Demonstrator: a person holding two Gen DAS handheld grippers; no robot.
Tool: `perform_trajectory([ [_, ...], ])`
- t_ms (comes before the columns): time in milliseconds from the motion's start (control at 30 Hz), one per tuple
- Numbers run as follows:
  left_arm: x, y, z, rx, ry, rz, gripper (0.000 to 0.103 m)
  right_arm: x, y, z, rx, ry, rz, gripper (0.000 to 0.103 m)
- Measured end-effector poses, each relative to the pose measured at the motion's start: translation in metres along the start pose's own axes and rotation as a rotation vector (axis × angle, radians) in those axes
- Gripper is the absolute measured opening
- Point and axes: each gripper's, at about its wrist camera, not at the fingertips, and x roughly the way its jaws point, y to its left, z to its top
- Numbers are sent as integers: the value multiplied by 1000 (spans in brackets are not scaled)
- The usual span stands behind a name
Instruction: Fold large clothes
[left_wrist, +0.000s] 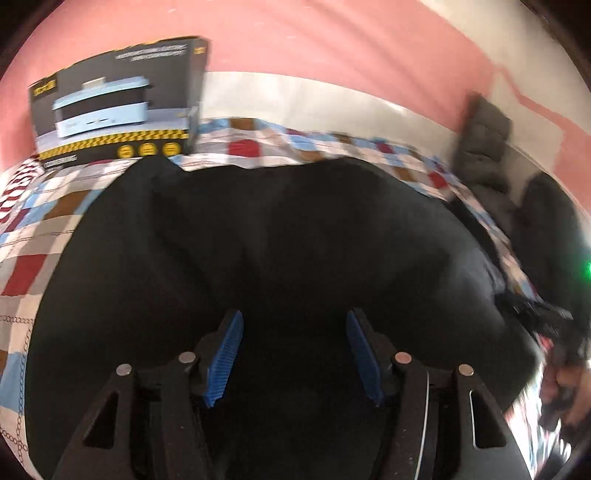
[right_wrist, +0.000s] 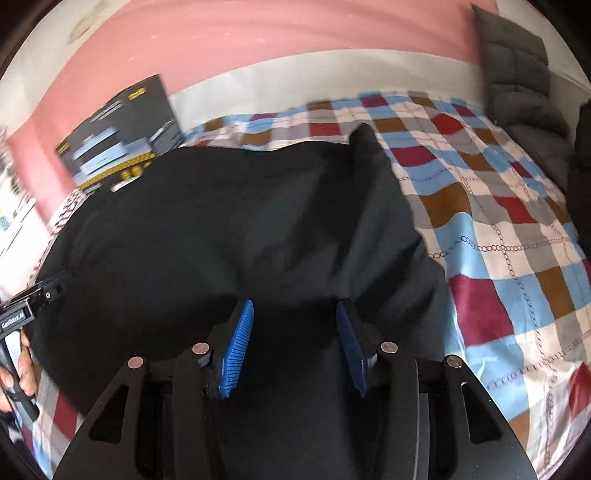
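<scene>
Pink wall (right_wrist: 258, 33) with a white lower band backs a bed covered by a checked bedspread (right_wrist: 517, 236) in red, brown, blue, grey and white squares with chain-pattern lines.

1. Garment: a large black garment (left_wrist: 280, 236) lies spread across the bed's middle and near portion. Its long axis runs side to side in both views. One corner forms a raised point (right_wrist: 364, 134) toward the far edge. Its far border stops short of the bed's far edge.
2. Open room: bare bedspread extends from the garment's right border to the bed's right edge, in the right wrist view.
3. Left gripper (left_wrist: 293, 325): blue-padded fingers spread wide, over the garment, holding nothing.
4. Right gripper (right_wrist: 295, 314): fingers spread wide, over the garment, holding nothing.
5. Far left corner: a dark product box (left_wrist: 114, 107) stands upright, printed with a pale blue appliance and yellow-black striping. Its lettering is too blurred to read.
6. Far right corner: a grey quilted cushion (right_wrist: 517, 62) leans on the wall.
</scene>
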Motion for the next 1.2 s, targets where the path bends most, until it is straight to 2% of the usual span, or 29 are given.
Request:
perform_trajectory([
  [100,24,9,19,-64,36,31,62,16,-8,8,8,11,-27,47],
  [267,25,8,23,-25,76,58,61,2,-11,15,33,40,-36,47],
  [367,2,14,27,-16,25,63,61,-18,-12,23,55,-6,-4,47],
  [433,-4,30,35,-12,-13,126,61,-15,-17,33,60,-10,-4,47],
  [533,6,73,40,-99,19,206,59,10,-30,40,80,29,-51,44],
  [600,14,95,37,-125,31,224,48,27,-44,37,110,55,-74,38],
  [833,23,93,26,-80,-5,256,49,41,-50,34,107,60,-135,37],
  [967,5,92,34,-74,16,248,49,18,-46,42,96,58,-154,37],
  [1100,-41,92,25,-74,-34,218,49,-26,-39,37,91,0,-91,40],
  [1200,-71,100,6,-102,-56,205,49,-55,-30,18,70,-10,-46,40],
])
